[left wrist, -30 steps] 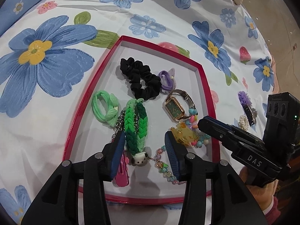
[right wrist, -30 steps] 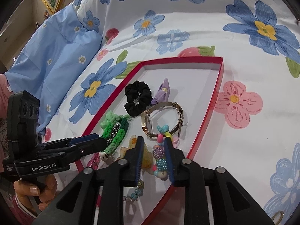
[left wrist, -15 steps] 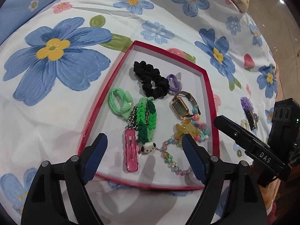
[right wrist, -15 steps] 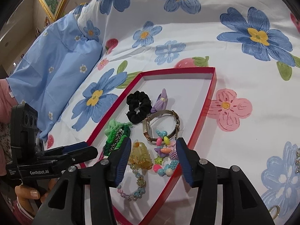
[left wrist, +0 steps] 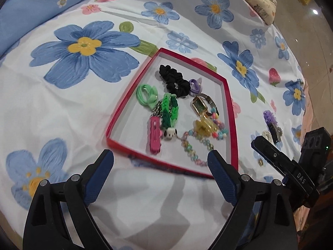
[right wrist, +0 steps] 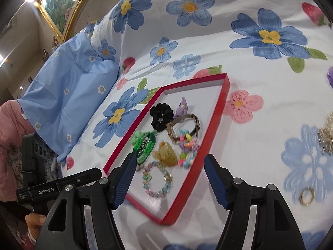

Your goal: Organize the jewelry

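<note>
What we cannot make out

In the right wrist view the gold ring (right wrist: 305,196) and the pearly piece (right wrist: 326,134) on the bed are smeared, the latter cut by the frame edge; our left gripper (right wrist: 122,179) hides the green braided bracelet's (right wrist: 145,145) near end.

A bed sheet (left wrist: 62,108) printed with blue flowers and strawberries covered the bed. A shallow red tray (left wrist: 122,108) lay on it just ahead of the left tongs (left wrist: 160,174). A blue pillow (right wrist: 68,95) sat far left; a purple hair clip (left wrist: 271,123), pearl piece (left wrist: 266,134) and gold ring (right wrist: 306,195) lay right of the tray.
</note>
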### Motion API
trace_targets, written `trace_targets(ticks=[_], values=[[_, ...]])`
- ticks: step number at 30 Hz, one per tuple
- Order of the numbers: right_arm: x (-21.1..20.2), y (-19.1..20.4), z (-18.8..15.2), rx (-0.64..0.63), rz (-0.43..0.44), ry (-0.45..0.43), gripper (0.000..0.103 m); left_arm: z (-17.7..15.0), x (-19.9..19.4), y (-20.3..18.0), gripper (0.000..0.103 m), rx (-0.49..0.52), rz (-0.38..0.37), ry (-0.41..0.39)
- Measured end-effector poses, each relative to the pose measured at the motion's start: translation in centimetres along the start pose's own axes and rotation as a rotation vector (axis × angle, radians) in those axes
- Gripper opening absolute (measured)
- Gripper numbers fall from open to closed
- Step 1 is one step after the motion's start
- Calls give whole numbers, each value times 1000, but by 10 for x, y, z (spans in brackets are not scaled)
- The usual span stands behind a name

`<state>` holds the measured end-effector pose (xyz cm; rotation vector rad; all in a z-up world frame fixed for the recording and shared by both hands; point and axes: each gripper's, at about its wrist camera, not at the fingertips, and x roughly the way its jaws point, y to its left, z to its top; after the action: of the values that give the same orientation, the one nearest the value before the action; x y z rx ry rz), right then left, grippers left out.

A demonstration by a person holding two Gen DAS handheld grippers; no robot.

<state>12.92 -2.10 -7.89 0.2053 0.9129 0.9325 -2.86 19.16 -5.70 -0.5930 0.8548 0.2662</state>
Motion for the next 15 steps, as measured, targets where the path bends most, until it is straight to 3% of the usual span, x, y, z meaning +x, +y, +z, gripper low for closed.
trace_targets(ticks=[4,9,13,15], values=[[-15,2,-19,11,-5,-35,72,-13,-13,-6,92,39,46,-29],[-31,16,-37,-63,-65,-72,73,-27,-33,-18,92,134,150,-112],[-58,33,-35,-122,-98,-138,75,-27,-59,-27,92,190,159,-179],[-73,46,-28,-158,-105,-172,82,-23,-76,-35,94,216,148,-218]])
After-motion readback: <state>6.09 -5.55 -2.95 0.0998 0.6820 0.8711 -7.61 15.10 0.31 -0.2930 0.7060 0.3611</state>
